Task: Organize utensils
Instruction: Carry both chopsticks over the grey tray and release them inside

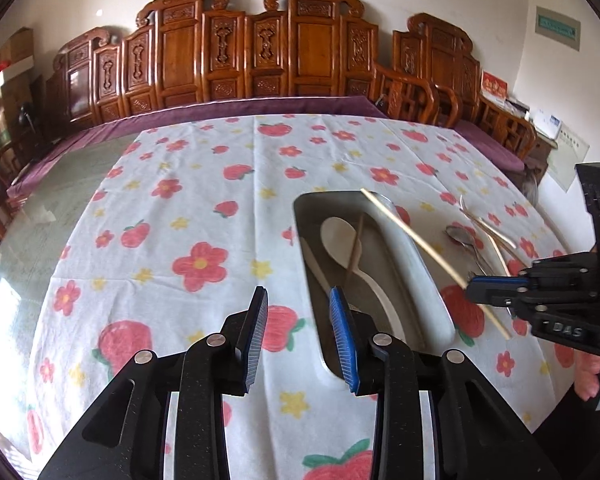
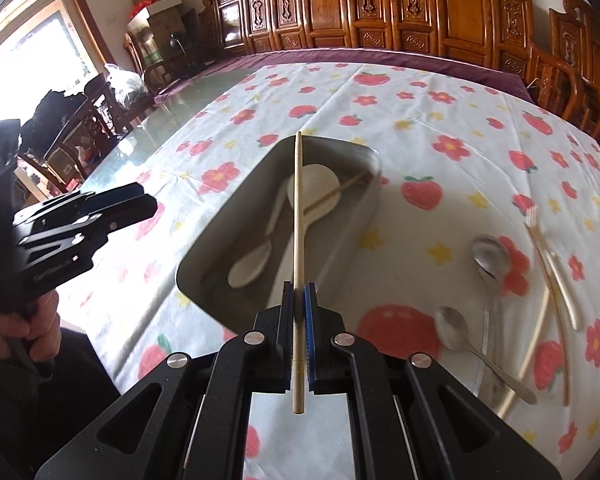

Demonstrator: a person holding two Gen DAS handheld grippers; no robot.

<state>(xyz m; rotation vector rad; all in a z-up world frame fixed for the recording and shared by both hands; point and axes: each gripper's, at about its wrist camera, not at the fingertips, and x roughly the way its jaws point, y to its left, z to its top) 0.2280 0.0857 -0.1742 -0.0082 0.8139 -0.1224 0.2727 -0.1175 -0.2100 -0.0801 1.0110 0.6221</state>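
Now the right gripper is clamping its fingers on a wooden chopstick, holding it over the metal tray. Nearby, the left gripper is hovering with fingers apart, gripping nothing. Two white spoons and another chopstick are lying inside the tray on the counter; two metal spoons are lying to its right.

Wooden chopstick pinched over steel tray holding white spoons

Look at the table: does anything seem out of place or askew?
Yes. Two metal spoons and some light utensils lie loose and crisscrossed on the tablecloth, outside the metal tray.
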